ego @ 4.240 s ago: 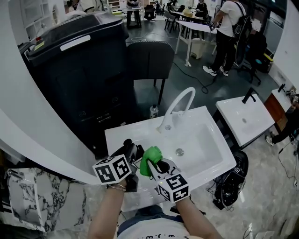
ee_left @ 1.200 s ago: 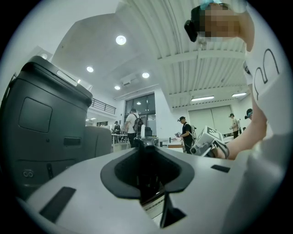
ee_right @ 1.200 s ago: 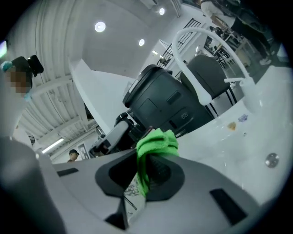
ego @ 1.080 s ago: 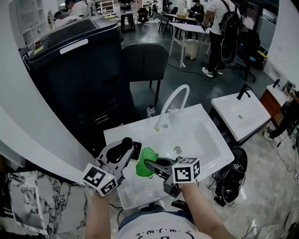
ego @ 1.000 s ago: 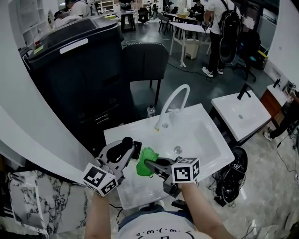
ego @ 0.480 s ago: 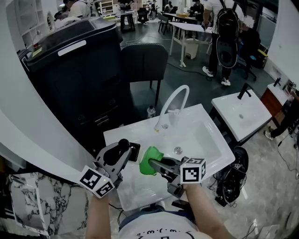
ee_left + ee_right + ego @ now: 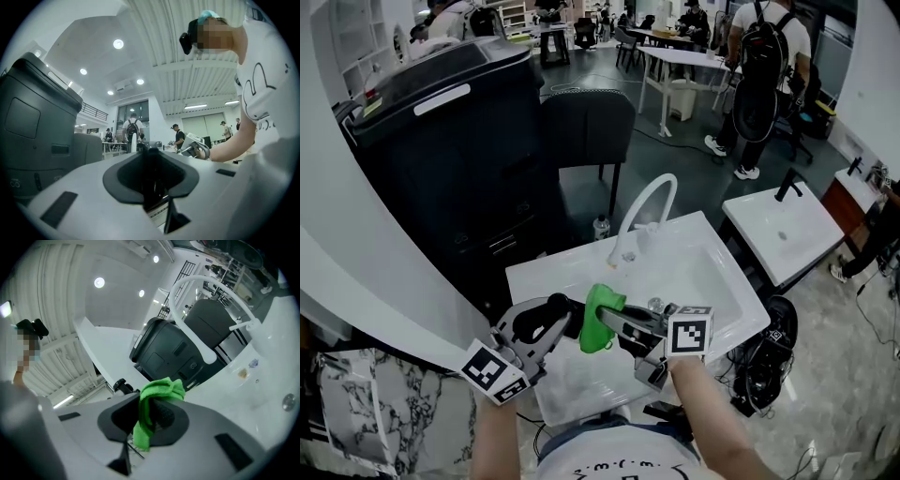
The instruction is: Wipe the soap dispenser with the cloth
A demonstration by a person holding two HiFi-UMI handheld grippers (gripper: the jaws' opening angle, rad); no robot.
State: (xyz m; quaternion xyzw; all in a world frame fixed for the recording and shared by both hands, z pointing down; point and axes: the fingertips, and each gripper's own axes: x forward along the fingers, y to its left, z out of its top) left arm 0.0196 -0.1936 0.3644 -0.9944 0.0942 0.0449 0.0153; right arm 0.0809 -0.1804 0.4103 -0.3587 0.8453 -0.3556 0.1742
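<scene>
Clamped left claw (image 7: 150,161) on black soap dispenser (image 7: 555,304), right claw (image 7: 151,413) on green cloth (image 7: 600,317) just beside it; judged wiping under way, not yet finished

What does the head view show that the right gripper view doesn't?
Head view only: the second sink and the marker cubes on the left hand-held gripper and right hand-held gripper. Right gripper view only: the cloth pinched between its jaws, close up, and ceiling lights. Both: green cloth, white faucet, sink, dark bin.
</scene>
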